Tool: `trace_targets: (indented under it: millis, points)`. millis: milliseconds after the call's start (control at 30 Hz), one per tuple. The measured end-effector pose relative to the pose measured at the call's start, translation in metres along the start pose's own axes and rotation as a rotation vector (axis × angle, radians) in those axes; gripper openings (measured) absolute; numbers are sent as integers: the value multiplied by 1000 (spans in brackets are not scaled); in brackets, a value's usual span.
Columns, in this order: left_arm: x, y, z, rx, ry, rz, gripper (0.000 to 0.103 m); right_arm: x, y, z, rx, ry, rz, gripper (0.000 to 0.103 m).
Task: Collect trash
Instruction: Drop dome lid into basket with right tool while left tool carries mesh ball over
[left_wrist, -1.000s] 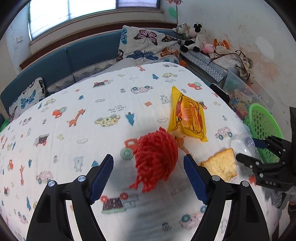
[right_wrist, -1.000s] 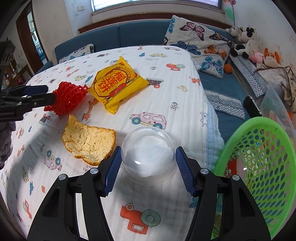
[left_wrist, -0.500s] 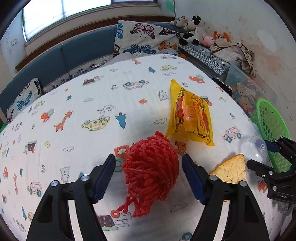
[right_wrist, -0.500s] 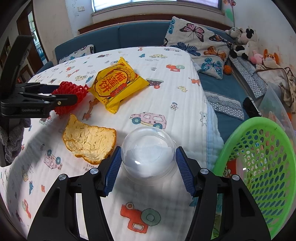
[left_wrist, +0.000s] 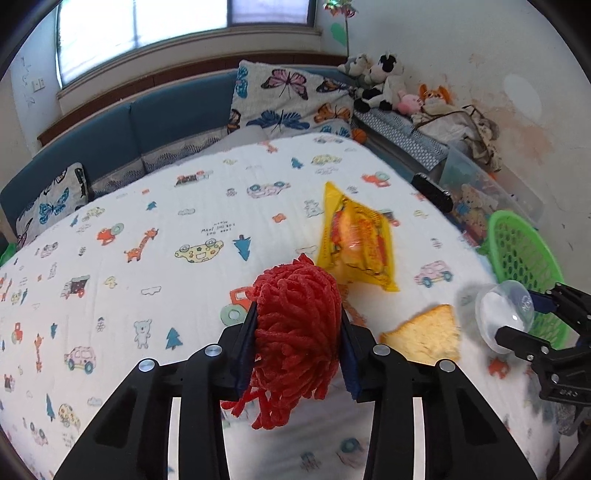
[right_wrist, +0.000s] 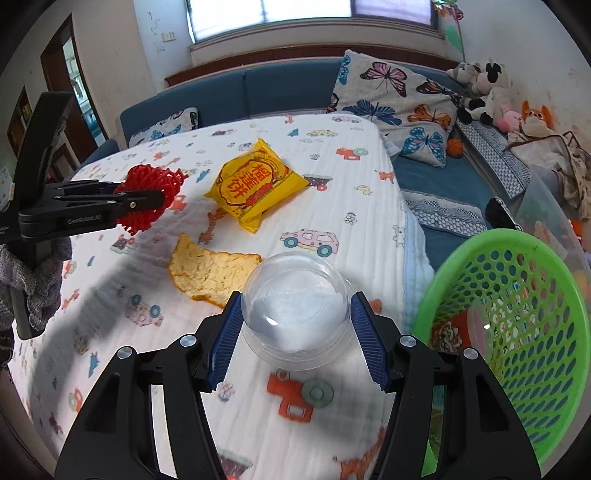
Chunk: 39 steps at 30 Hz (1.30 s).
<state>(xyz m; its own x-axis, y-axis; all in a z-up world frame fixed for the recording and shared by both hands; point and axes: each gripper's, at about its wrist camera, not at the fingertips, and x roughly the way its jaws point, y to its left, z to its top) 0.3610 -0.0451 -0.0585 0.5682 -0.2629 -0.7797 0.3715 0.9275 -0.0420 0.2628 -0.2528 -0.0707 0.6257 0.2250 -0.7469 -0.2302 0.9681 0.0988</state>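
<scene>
Left claw, lower centre: clamped on red foam net; yellow snack packet above; bread slice, clear dome at right.

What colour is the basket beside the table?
The basket is bright green with a perforated wall; it shows best in the right wrist view.

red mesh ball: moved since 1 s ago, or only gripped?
Yes. In the right wrist view the red mesh ball now sits up and left of where it was, farther from the yellow snack packet, pinched in the left tool.
</scene>
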Motion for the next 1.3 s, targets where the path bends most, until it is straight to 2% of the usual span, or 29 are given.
trace_targets:
  millis: [233,533,1067,1300]
  points:
    - [-38,-22,-8,15,-52,-44,37,-29,-10,-11,23,-33,-22,60]
    - [-61,-66,-12,82,-80,-84,37,-60,-44,-29,68,-56,-84,60]
    - [-62,-124,-1,159,-84,-129,37,-71,-139,-66,202,-11,-226,60]
    - [-53,-144,4,180,-69,-151,37,-69,-168,-74,249,5,-262,60]
